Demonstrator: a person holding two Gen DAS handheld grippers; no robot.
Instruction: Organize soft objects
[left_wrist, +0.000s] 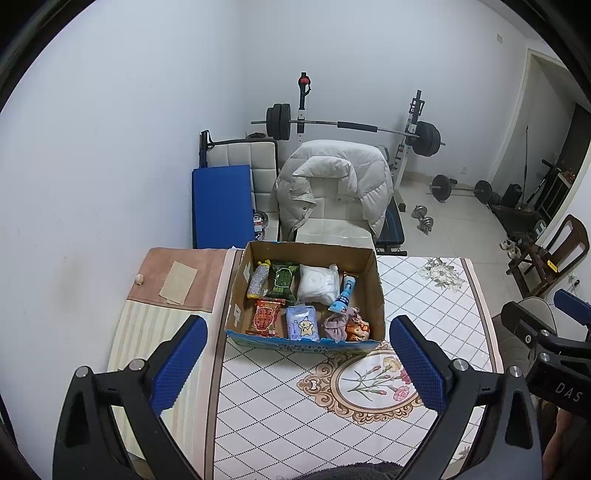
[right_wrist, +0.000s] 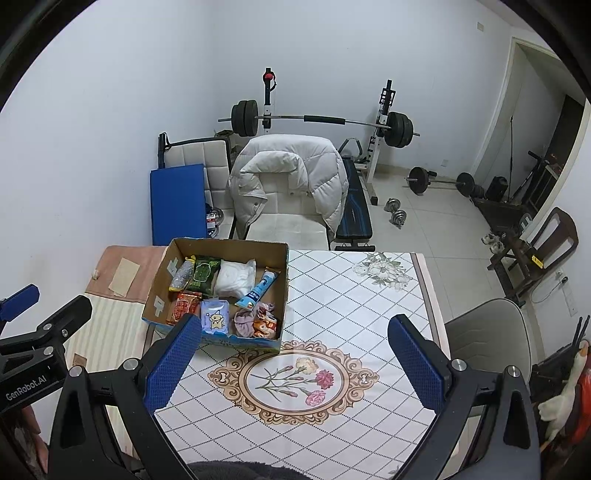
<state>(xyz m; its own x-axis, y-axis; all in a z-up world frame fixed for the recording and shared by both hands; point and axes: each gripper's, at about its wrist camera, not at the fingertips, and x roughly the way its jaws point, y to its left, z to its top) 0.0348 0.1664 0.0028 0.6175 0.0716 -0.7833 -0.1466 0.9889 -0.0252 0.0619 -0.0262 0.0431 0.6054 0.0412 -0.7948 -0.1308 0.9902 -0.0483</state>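
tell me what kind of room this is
Most likely a spare room at home used as a gym: a barbell on a rack against the wall, dumbbells on the tiled floor, and a table with a floral cloth holding a cardboard box.

One cardboard box (left_wrist: 373, 280) holds eight soft items (packets (left_wrist: 282, 279), a tube (left_wrist: 342, 295), a cloth (left_wrist: 337, 326)).

Home room: barbell rack (left_wrist: 354, 127), dining table (left_wrist: 436, 295).

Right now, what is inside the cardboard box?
The box holds soft packets: green, red, white, a blue tube and pink cloth. Anything beneath them is hidden.
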